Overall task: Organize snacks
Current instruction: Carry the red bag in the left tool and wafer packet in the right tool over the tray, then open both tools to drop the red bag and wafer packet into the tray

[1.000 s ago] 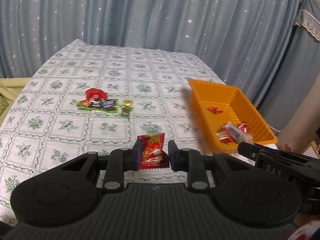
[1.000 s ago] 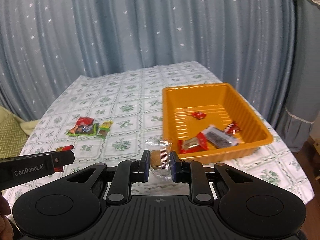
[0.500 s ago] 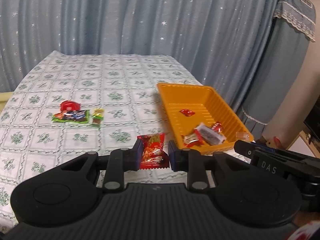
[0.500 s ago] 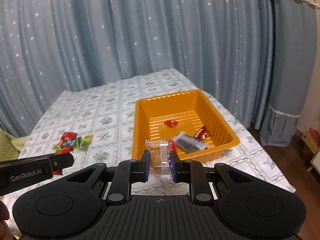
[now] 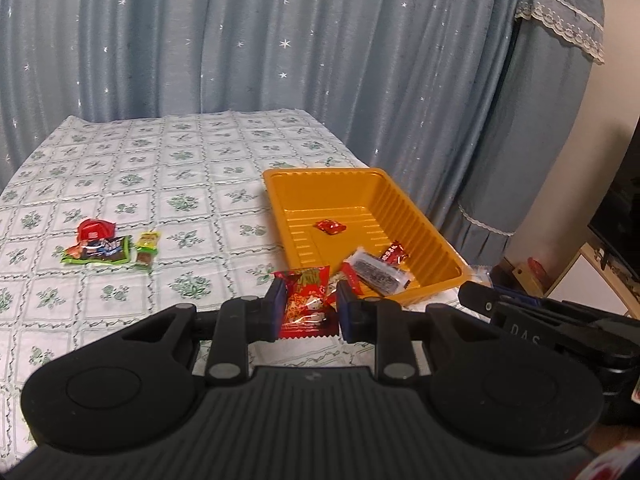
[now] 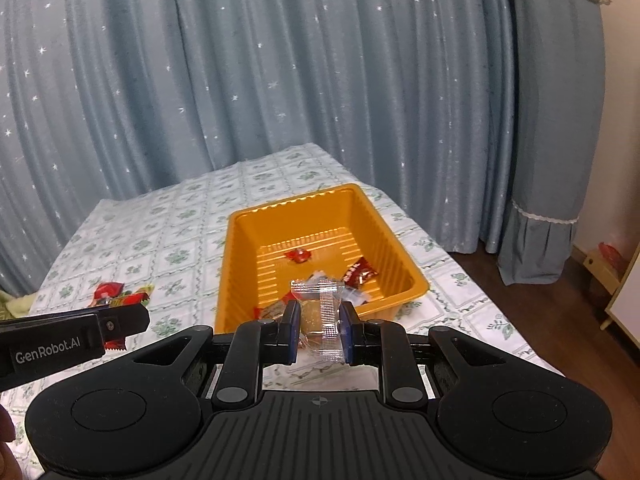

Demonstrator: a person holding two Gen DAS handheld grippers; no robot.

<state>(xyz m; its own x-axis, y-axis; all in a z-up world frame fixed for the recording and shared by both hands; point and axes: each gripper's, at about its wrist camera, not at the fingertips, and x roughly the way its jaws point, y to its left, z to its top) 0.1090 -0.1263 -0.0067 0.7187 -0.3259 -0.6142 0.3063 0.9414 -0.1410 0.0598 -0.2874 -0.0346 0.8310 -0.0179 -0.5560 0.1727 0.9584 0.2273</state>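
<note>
My left gripper (image 5: 310, 306) is shut on a red snack packet (image 5: 306, 300), held above the table just in front of the orange tray (image 5: 424, 232). My right gripper (image 6: 319, 326) is shut on a clear-wrapped biscuit (image 6: 320, 312) at the tray's (image 6: 236, 260) near edge. Inside the tray lie a small red candy (image 5: 330, 227), a dark packet (image 5: 378, 272) and a red wrapper (image 5: 394, 255). On the cloth to the left stay a red packet (image 5: 95, 229), a green-edged packet (image 5: 98, 250) and a small yellow-green bar (image 5: 147, 247).
The table wears a white cloth with green flower squares (image 5: 180, 184). Blue starred curtains (image 5: 280, 40) hang behind it. A covered stand (image 5: 540, 120) is at the right, with wooden floor (image 6: 520, 280) and low furniture (image 6: 624, 292) past the table's right edge.
Both grippers, each still holding its snack, have swung right and a little up, so the orange tray has slid from the right side toward the middle of each view.
</note>
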